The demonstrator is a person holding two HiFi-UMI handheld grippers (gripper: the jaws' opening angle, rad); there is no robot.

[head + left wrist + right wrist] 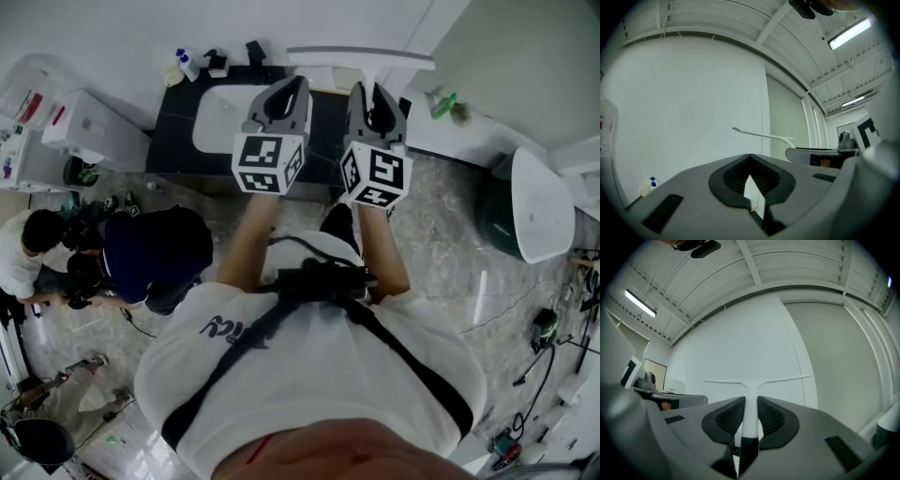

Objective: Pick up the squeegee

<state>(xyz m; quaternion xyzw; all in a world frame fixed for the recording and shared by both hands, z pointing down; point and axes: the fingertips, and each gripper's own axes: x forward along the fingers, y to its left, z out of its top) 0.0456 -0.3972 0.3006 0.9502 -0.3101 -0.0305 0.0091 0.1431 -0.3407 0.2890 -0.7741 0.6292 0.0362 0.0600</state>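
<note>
A white squeegee [361,59] with a long T-shaped blade is held up in front of the white wall. Its handle [750,414] runs back between the jaws of my right gripper [375,91], which is shut on it. In the right gripper view the blade [757,380] spreads level just beyond the right gripper [750,404]. My left gripper [286,86] is raised beside it at the left, apart from the squeegee. Its jaws meet at the tips with nothing between them, as the left gripper view shows of the left gripper [750,161]. There the squeegee [764,136] shows off to the right.
Below the grippers stands a dark counter [178,131] with a white sink [220,117] and bottles [187,64] at its back. Two people crouch on the floor at left [141,253]. A dark green bin with a white lid [530,206] stands right, with cables [544,328] nearby.
</note>
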